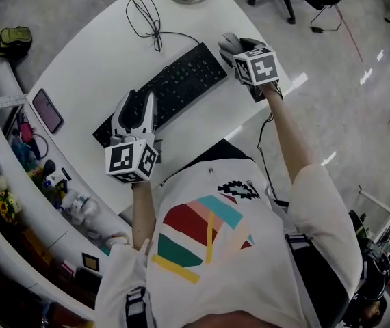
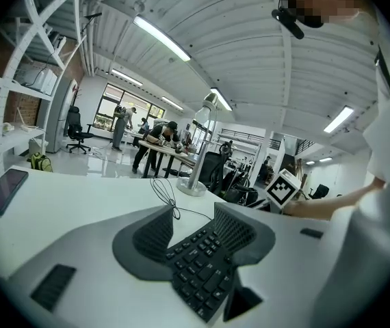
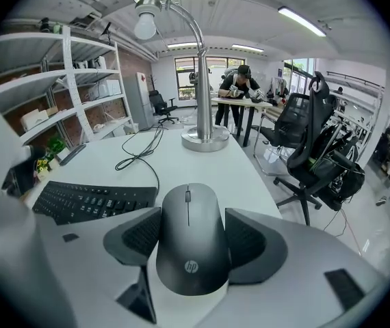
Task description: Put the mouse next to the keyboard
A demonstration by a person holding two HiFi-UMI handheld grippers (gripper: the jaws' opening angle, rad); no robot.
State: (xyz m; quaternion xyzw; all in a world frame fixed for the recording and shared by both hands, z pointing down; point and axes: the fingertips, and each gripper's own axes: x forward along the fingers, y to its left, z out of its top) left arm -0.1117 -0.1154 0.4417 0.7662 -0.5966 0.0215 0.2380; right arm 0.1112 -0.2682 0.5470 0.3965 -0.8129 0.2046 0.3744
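The person reaches both arms forward over a white desk [image 1: 89, 57]. The left arm is bent and short of the desk's middle; the right arm stretches further, out toward the desk's right edge.

The left gripper [image 1: 139, 104] hangs over the left part of a black keyboard [image 1: 181, 80], pointing away from the body. Its jaws stand well apart with nothing clamped; only its own view shows that the keyboard's keys fill the gap between the pads. That view also catches the right gripper's marker cube [image 2: 282, 188] off to the right and a phone [image 2: 2, 191] lying flat at the far left.

The right gripper [image 3: 188, 217] has its jaws closed on a dark mouse [image 3: 188, 248], one pad against each side. The head view places the mouse just beyond the keyboard's right end, near the desk edge. The right gripper view adds what the head view crops: a chrome desk lamp [image 3: 200, 74] with its bulb, and a looped black cable [image 3: 140, 152] running to the keyboard. Whether the mouse rests on the desk cannot be told.
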